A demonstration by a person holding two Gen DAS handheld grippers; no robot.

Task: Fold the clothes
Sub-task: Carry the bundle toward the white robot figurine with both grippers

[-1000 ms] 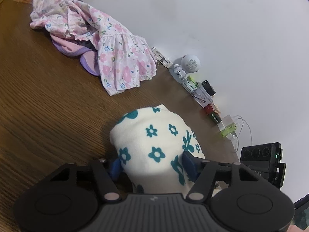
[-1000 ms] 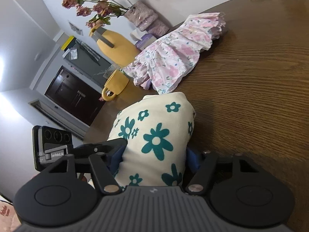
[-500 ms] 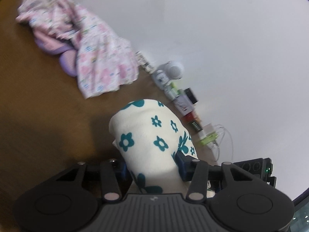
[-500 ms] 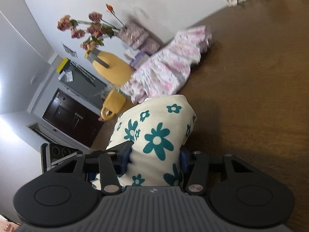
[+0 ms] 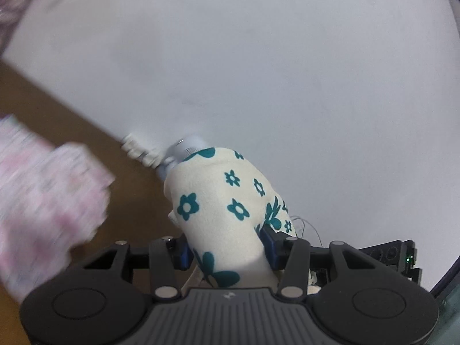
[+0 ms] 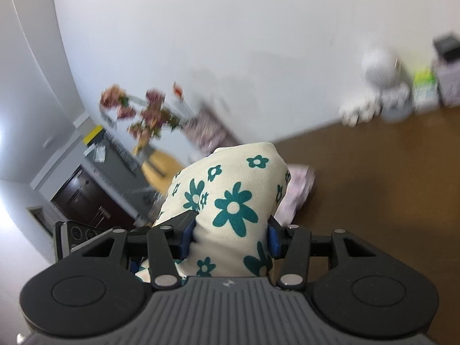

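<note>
A cream garment with teal flowers [image 5: 221, 210] bulges up between the jaws of my left gripper [image 5: 224, 251], which is shut on it. The same garment [image 6: 230, 201] bulges between the jaws of my right gripper [image 6: 228, 240], also shut on it. Both hold it raised above the brown wooden table [image 6: 373, 187]. A pink floral dress [image 5: 43, 201] lies blurred at the left on the table, and its edge shows behind the garment in the right wrist view [image 6: 299, 189]. The other gripper's body shows at the edge of each view [image 5: 394, 256] [image 6: 77, 235].
A white wall [image 5: 258, 57] backs the table. Along its foot stand a white round speaker [image 6: 379, 66], small white toys [image 6: 359, 112] and boxes [image 6: 448, 66]. A vase of dried flowers [image 6: 143, 112], a yellow chair [image 6: 164, 166] and a dark cabinet [image 6: 86, 195] are at the left.
Both grippers have lifted and tilted upward with the garment, so the views now show mostly wall. The pink dress has slid to the lower left in the left view.
</note>
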